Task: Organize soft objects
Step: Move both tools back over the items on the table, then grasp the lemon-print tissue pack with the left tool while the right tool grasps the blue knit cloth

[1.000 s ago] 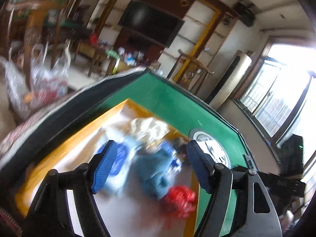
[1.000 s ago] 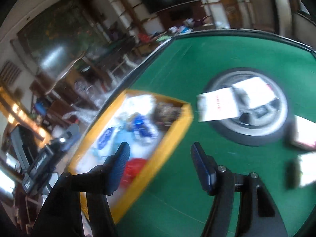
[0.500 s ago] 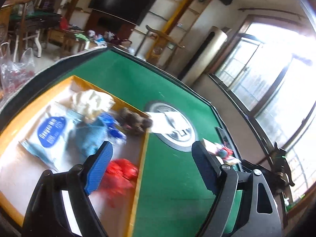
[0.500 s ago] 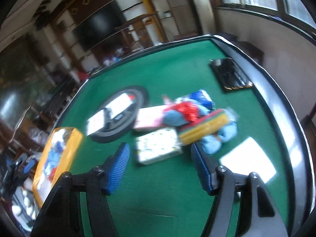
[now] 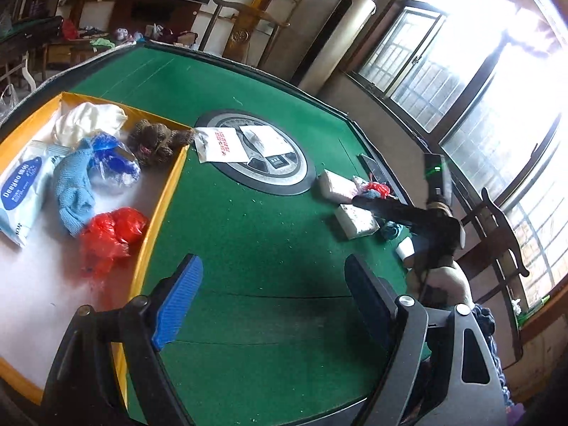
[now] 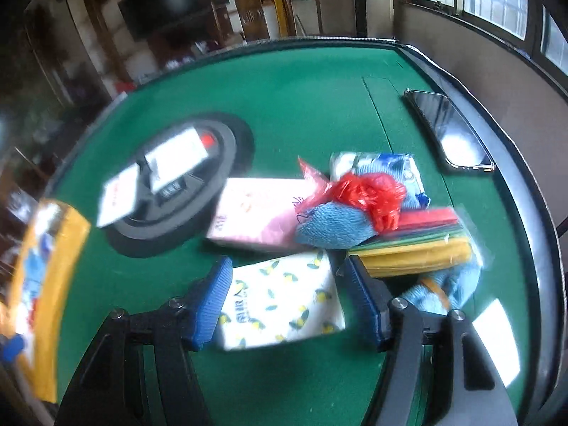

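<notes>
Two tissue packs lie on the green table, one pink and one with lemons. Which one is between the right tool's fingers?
The white lemon-print tissue pack; the plain pink tissue pack lies farther away, beyond the fingertips.

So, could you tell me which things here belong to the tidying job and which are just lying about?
Job:
yellow tray
lemon-print tissue pack
pink tissue pack
red plastic bag
blue cloth

Lying about:
phone
papers on the round centre plate

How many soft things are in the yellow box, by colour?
In the yellow box:
Red: 1 (red bag)
Brown: 1 (fuzzy thing)
White: 1 (white cloth)
Blue: 3 (blue cloth, blue bag, wipes pack)
Total: 6
</notes>
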`<state>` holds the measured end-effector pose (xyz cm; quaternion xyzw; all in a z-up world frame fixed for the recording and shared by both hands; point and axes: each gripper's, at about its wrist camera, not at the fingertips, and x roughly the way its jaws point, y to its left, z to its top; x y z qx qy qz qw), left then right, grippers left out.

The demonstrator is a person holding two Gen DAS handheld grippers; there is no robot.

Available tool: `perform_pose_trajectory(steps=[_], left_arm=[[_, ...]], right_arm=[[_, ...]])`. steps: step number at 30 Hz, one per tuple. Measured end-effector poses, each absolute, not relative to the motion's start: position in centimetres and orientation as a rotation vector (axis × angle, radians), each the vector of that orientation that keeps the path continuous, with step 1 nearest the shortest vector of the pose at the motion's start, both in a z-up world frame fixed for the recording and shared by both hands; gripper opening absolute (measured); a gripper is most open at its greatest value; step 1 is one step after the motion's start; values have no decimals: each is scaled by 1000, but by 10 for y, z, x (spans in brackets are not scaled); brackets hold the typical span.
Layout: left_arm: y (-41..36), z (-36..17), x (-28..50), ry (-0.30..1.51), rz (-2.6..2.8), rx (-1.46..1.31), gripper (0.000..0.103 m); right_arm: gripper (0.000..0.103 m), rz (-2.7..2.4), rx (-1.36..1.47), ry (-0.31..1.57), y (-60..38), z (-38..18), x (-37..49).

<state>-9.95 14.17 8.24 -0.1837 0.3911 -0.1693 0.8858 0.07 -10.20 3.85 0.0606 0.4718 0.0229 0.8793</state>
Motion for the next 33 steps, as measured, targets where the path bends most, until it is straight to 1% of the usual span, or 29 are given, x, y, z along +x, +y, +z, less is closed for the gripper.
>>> perform_pose_trajectory(steps=[2,4,9,12,15,17,18,24,27,33], left_arm=[[144,81,-100,810,-346,-378,82],[147,79,-98,811,-343,-379,82],[143,72,-91,835,-344,-371,82],[137,67,-89,865,-354,-360,82],[131,62,-85,896,-350,-343,82],[126,59,-80,907,-343,-329,82],[122,58,-76,915,-339,-321,82],[97,46,-43,981,-278,-338,82],[85,42,-22,977,-207,-339,82],[54,30,6,976,-111,-244,82]], right_arm=[[61,85,162,1004,-99,33,2],[61,202,259,1016,-98,32,-4],[61,650,352,1062,-62,30,-32],[62,764,369,981,-61,48,-47],[63,659,429,826,-98,70,-56],[68,540,458,756,-126,75,-62],[70,506,479,737,-137,74,-65],[71,323,631,616,-203,76,-83],[77,284,669,579,-215,79,-85],[77,286,696,580,-216,77,-77]])
